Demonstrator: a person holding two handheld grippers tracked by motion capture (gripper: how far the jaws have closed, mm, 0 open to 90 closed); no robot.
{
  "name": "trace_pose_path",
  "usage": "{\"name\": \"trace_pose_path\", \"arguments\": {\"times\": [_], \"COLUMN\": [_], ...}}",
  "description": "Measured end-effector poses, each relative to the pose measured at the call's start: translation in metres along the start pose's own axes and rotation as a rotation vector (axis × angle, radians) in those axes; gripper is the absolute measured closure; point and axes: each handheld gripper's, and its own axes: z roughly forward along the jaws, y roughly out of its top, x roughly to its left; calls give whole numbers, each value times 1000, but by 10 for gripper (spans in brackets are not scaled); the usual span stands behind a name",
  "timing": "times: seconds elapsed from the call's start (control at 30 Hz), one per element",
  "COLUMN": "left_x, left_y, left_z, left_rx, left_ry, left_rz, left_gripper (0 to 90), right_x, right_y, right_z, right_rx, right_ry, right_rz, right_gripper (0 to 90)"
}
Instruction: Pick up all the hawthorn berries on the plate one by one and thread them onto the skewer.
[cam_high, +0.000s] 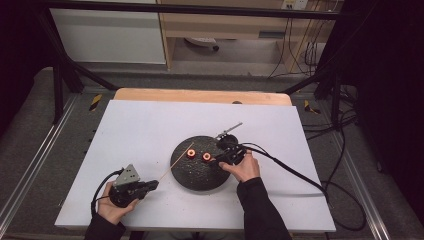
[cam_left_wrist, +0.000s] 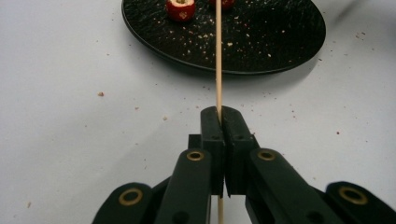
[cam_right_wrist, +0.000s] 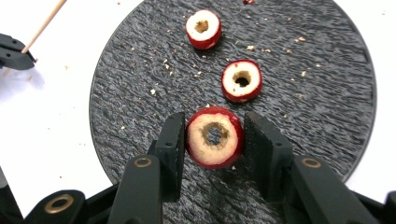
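Right gripper view: three cored fruit pieces (cam_right_wrist: 242, 80), one (cam_right_wrist: 215, 136) clamped in right hand-held gripper (cam_right_wrist: 212, 140); left hand-held gripper (cam_left_wrist: 219, 116) pinches one skewer (cam_left_wrist: 218, 56).

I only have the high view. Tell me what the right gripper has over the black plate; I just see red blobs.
Observer: The right gripper is shut on a cored red fruit ring, with one pad on each side of its skin.
Operator: Report what lies on the plate.
Observer: A nearer ring and a farther ring, both cored, lie apart on the black plate among crumbs.
Operator: Now check the left gripper's hold on the stick.
Observer: The left gripper is shut on the wooden skewer, which runs between its pads and points toward the plate.
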Motion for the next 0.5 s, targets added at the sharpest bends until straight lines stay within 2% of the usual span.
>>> {"name": "trace_pose_path", "arguments": {"times": [0.23, 0.27, 0.3, 0.5], "left_x": [-2, -2, -2, -3], "left_y": [1, 1, 1, 1], "left_z": [2, 2, 2, 3], "left_rx": [1, 1, 1, -5], "left_ry": [0, 0, -1, 0], "left_rz": [0, -1, -1, -4], "left_gripper": [883, 883, 883, 883], "right_x": [-5, -6, -6, -8], "right_y": [-12, -15, -15, -24], "right_z": [-8, -10, -10, -13], "right_rx": [-96, -129, -129, -216], "right_ry": [8, 7, 7, 15], "right_rz": [32, 40, 40, 65], "right_gripper": [606, 607, 607, 607]}}
